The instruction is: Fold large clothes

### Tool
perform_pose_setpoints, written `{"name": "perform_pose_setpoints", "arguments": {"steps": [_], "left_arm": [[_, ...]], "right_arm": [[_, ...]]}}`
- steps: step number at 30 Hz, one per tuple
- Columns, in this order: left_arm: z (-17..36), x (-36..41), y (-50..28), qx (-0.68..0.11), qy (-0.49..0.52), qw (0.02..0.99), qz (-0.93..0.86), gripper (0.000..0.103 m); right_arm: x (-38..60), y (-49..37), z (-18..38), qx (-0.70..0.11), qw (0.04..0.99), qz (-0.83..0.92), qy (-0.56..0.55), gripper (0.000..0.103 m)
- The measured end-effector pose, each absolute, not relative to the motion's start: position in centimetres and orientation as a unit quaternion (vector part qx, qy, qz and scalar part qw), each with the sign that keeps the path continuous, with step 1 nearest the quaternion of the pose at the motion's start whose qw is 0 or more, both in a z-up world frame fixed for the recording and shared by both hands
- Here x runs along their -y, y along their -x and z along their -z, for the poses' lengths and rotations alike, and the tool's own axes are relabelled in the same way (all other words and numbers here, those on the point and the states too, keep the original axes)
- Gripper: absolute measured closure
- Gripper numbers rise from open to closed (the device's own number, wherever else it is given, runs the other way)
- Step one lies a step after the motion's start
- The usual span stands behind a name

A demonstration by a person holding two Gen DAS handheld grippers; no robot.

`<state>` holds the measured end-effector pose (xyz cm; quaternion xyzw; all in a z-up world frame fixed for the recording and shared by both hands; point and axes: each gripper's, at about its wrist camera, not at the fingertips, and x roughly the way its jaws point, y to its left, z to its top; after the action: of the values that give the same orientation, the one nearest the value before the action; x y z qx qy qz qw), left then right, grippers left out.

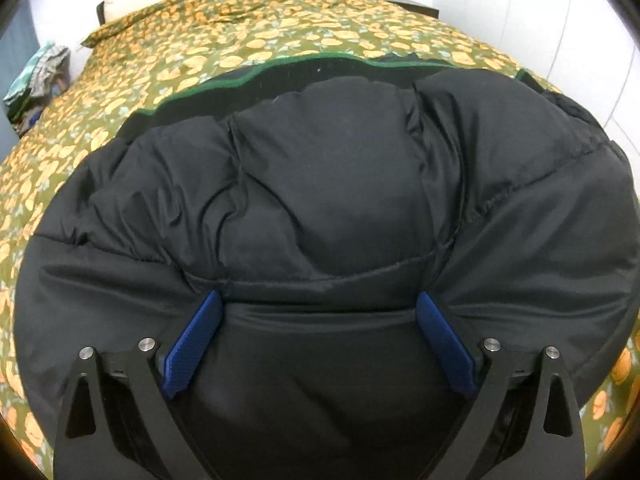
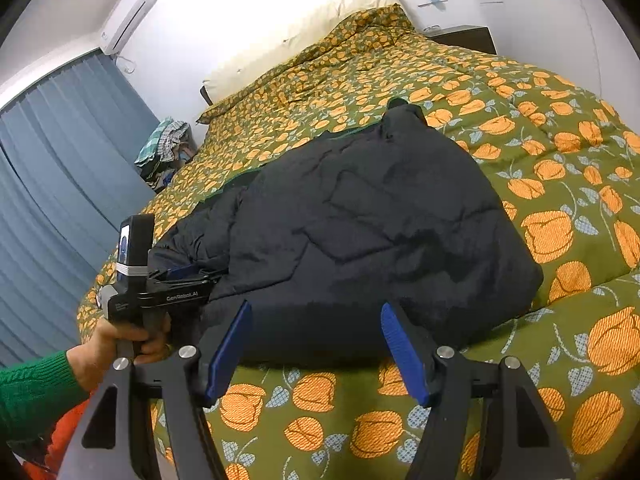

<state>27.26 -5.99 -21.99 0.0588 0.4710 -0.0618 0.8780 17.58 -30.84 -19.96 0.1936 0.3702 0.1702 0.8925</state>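
Observation:
A black puffy jacket (image 1: 320, 180) lies folded over on the bed and fills the left wrist view. My left gripper (image 1: 320, 300) has its blue pads (image 1: 200, 336) pressed into a thick fold of it, and creases fan out from both tips. From the right wrist view, this left gripper (image 2: 180, 276) sits at the jacket's (image 2: 380, 220) left edge, held by a hand (image 2: 108, 344) in a green sleeve. My right gripper (image 2: 316, 312) hovers open at the jacket's near edge, its pads apart and not pressing on the cloth.
The bed has a green cover with orange flowers (image 2: 560, 140) and a pillow (image 2: 300, 28) at its head. A green-trimmed dark edge (image 1: 280, 68) shows beyond the jacket. A clothes pile (image 2: 168, 140) and a blue curtain (image 2: 60, 160) are on the left, with a dark nightstand (image 2: 468, 38) far right.

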Motion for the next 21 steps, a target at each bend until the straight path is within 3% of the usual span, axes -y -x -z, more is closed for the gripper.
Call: {"name": "perform_pose_setpoints", "arguments": {"steps": [3, 7, 12, 21], "left_arm": [[20.4, 5.6, -25.6, -0.475, -0.047, 0.877, 0.056, 0.010], [18.7, 5.9, -22.0, -0.445, -0.044, 0.892, 0.066, 0.007], [21.8, 6.5, -22.2, -0.461, -0.056, 0.884, 0.058, 0.006], [22.6, 6.9, -23.0, -0.466, -0.073, 0.879, 0.062, 0.005]], "right_arm": [[31.1, -17.3, 19.7, -0.363, 0.895, -0.171, -0.196, 0.034], [31.5, -17.0, 19.4, -0.354, 0.898, -0.171, -0.195, 0.034], [31.6, -17.6, 19.9, -0.361, 0.892, -0.172, -0.210, 0.034], [31.8, -17.4, 20.0, -0.362, 0.895, -0.154, -0.209, 0.034]]}}
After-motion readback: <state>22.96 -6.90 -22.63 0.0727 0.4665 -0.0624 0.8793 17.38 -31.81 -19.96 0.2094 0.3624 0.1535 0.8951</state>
